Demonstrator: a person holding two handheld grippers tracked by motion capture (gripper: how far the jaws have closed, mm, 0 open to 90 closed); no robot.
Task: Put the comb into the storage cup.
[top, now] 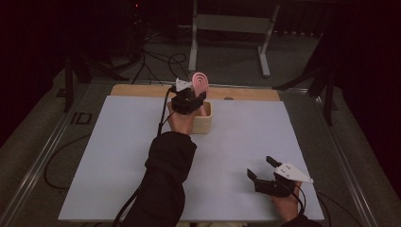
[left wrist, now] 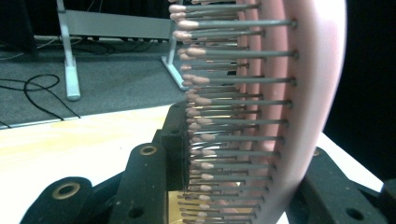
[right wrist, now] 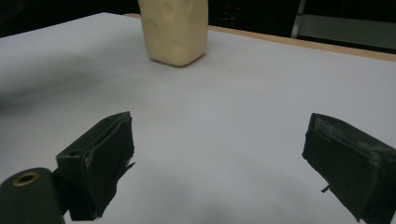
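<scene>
A pink hairbrush (top: 201,83) is held upright above a small cream-coloured holder (top: 204,124) that stands toward the far side of the white table (top: 118,156), the brush head rising clear of the holder's rim. The left gripper (top: 191,97) is clamped on the brush: in the left gripper view the two jaws are seen drawn in tight against it, one against the bristle side and one against the smooth pink back (left wrist: 306,93). The brush is judged to be light and rigid in its plastic body, while the thin pins with rounded tips (left wrist: 196,79) are expected to bend and give under pressure, so a grip across them is likely to be springy and less sure than one on bare plastic. The glossy back may prove slippery against the pads. A firmer hold would probably be gained lower down, on the neck or handle, though that part is hidden by the gripper and hand. The right gripper (top: 263,169) is rested near the table's near right edge, its jaws spread wide with nothing between them.
</scene>
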